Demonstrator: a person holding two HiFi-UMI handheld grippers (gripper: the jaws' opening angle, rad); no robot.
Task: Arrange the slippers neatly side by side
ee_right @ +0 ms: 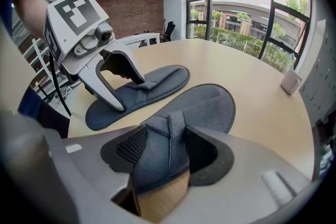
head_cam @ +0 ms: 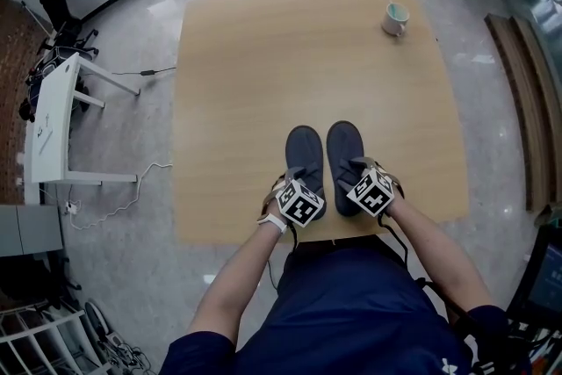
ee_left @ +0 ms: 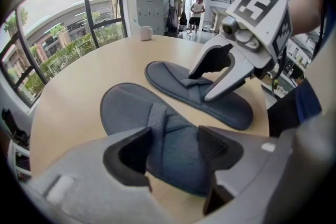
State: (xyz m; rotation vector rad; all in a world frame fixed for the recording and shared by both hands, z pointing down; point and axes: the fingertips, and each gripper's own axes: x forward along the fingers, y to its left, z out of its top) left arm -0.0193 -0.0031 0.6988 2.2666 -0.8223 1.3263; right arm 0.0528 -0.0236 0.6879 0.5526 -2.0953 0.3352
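Observation:
Two dark grey slippers lie side by side, toes away from me, near the front edge of the wooden table [head_cam: 263, 57]. My left gripper [head_cam: 295, 178] [ee_left: 176, 152] is open, its jaws standing either side of the crossed strap of the left slipper [head_cam: 304, 147] [ee_left: 131, 107] without pressing it. The right gripper [head_cam: 359, 166] [ee_right: 165, 152] is shut on the right slipper [head_cam: 344, 143] [ee_right: 207, 105]. Its fabric is bunched between the pads at the strap, with that end raised a little off the wood. Each gripper view also shows the other slipper and gripper alongside.
A white mug [head_cam: 395, 18] [ee_right: 290, 81] stands at the table's far right corner. A white desk [head_cam: 53, 118] and cables are on the floor at the left. Windows and lockers lie beyond the table, with a person standing far off.

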